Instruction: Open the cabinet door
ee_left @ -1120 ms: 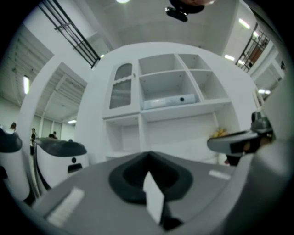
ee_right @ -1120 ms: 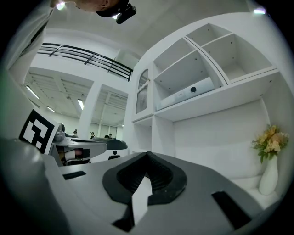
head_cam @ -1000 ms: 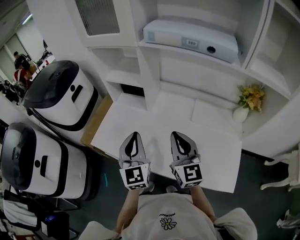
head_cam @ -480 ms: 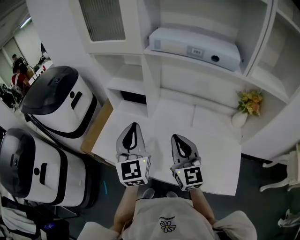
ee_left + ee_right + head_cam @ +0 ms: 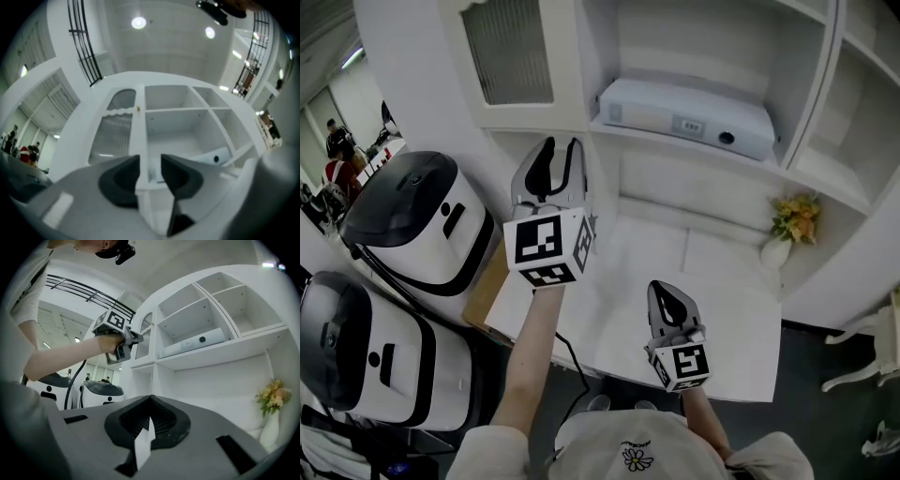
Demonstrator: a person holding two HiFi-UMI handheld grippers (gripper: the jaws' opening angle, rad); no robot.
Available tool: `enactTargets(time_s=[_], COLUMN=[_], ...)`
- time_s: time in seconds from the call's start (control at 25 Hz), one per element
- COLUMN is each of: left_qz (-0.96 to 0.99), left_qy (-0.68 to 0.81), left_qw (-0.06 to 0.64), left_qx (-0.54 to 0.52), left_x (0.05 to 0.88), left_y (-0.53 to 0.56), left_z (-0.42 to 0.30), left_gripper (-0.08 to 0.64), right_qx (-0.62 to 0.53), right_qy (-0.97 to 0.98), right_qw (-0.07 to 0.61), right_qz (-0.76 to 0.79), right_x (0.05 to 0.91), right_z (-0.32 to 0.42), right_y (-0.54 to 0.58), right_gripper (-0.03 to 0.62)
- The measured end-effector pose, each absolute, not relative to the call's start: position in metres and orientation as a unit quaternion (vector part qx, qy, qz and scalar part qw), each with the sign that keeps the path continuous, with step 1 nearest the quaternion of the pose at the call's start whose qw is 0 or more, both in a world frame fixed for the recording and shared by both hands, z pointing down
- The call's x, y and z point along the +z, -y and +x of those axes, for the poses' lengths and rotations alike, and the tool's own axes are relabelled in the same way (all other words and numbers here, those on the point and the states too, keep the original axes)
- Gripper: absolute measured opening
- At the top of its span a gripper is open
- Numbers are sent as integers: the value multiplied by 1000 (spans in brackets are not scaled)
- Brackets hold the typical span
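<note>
The cabinet door [image 5: 506,61] is white with a ribbed glass panel and stands shut at the upper left of the shelf unit. In the left gripper view the door [image 5: 110,136] has a small knob [image 5: 138,108] high on its right edge. My left gripper [image 5: 560,159] is raised close below the door's lower right corner, pointing upward. Its jaws are opening, and my left gripper [image 5: 150,161] has only the door's edge farther off showing through the gap, with nothing pressed. My right gripper [image 5: 672,302] hangs shut and empty over the white table [image 5: 722,319]. My right gripper [image 5: 150,399] sees the left one beside the door [image 5: 142,341].
A white box-like device [image 5: 684,117] lies on the shelf right of the door. A vase of flowers [image 5: 789,225] stands at the table's back right. Two large white-and-black machines [image 5: 412,216] [image 5: 366,337] stand left of the table. People are far off at the left.
My left gripper has risen from just above the table to the door's lower corner, and its jaws have parted. The right gripper has stayed in place.
</note>
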State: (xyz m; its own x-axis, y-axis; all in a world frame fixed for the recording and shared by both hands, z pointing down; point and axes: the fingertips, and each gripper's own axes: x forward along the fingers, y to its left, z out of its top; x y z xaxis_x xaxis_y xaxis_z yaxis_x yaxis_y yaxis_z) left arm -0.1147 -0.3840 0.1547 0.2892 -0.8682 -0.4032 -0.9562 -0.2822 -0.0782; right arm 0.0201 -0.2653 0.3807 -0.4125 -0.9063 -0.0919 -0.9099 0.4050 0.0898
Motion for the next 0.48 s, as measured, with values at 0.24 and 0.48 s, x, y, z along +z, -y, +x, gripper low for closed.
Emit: enactTargets(time_s=[0.24,0.48], left_qz=[-778,-758], left_qy=[-582,-614], left_qw=[184,179], left_qx=[150,128], left_x=[89,75], left_y=[434,488], left_z=[-108,-105], left_gripper=[209,308], right_qx=[61,70], right_qy=[-824,-808], right_qw=[20,8], right_qz=[-563,-585], right_x=[378,377], right_z=[32,42], right_y=[262,251], right_gripper=[0,0])
